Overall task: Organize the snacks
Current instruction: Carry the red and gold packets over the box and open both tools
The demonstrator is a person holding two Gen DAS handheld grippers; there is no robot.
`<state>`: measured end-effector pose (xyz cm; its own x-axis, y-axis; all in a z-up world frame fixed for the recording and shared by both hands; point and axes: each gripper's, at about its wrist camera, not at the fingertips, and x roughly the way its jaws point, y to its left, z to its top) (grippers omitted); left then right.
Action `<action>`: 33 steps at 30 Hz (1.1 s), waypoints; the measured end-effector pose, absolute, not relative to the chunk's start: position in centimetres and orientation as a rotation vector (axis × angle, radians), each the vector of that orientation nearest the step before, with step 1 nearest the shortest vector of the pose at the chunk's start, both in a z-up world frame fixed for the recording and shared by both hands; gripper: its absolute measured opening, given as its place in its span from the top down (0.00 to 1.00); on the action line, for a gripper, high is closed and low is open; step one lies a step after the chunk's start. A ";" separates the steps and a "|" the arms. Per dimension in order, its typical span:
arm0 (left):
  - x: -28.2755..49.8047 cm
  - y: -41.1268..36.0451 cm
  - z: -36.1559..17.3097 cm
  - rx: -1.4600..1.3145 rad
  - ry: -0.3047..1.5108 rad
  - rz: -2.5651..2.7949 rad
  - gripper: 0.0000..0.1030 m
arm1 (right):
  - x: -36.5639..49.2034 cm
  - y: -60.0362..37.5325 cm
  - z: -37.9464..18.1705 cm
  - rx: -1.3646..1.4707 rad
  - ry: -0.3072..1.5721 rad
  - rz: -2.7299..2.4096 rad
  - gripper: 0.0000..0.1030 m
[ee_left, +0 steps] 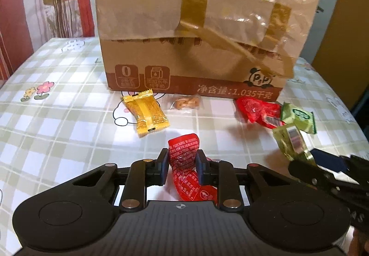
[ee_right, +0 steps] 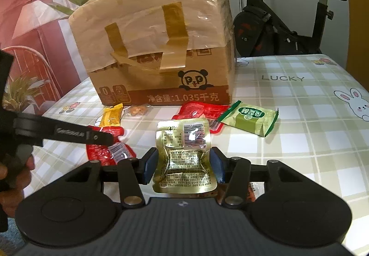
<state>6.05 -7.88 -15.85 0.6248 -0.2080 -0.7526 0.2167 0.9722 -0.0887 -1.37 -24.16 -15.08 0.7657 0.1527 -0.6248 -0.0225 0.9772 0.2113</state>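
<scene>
My left gripper point(ee_left: 182, 156) is shut on a red snack packet point(ee_left: 184, 147), which stands up between the pads just above the checked tablecloth point(ee_left: 57, 129). My right gripper point(ee_right: 184, 156) is shut on a gold foil packet point(ee_right: 182, 136) with a barcode label, held upright. The right gripper also shows at the right edge of the left wrist view, with the gold packet point(ee_left: 289, 140) in it. In the right wrist view the left gripper point(ee_right: 101, 138) comes in from the left over the red packet point(ee_right: 110, 150).
A taped cardboard box point(ee_left: 191, 37) stands at the back of the table. Along its front lie a yellow packet point(ee_left: 146, 115), a small clear-wrapped brown snack point(ee_left: 186, 102), another red packet point(ee_left: 256, 110) and a green packet point(ee_left: 299, 117). An exercise bike point(ee_right: 276, 25) stands behind the table.
</scene>
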 end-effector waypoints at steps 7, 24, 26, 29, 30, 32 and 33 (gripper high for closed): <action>4.8 -5.9 -13.4 -0.027 0.804 -0.252 0.76 | -1.6 -23.5 -14.0 0.187 0.674 0.097 0.50; 8.1 -3.7 -2.1 -0.096 0.499 -0.312 0.76 | 0.9 -22.4 -4.6 0.064 0.430 0.132 0.50; 9.2 -3.8 -0.8 -0.097 0.460 -0.319 0.76 | 1.8 -22.5 -3.3 0.053 0.396 0.132 0.50; 11.2 -4.3 1.1 -0.102 0.426 -0.322 0.76 | 3.4 -22.6 -1.4 0.028 0.349 0.134 0.50; 12.0 -4.5 1.6 -0.106 0.418 -0.322 0.76 | 4.2 -22.6 -0.7 0.018 0.336 0.139 0.50; 13.1 -4.8 2.6 -0.115 0.406 -0.313 0.76 | 6.0 -22.8 0.3 0.003 0.320 0.145 0.50; 14.0 -4.9 2.8 -0.120 0.406 -0.311 0.76 | 7.2 -22.8 0.8 -0.002 0.314 0.146 0.50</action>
<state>14.00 -4.94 2.84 0.8724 -0.3204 -0.3690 0.2728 0.9458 -0.1762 7.15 -22.83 0.76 0.9406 0.1423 -0.3083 -0.1430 0.9895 0.0203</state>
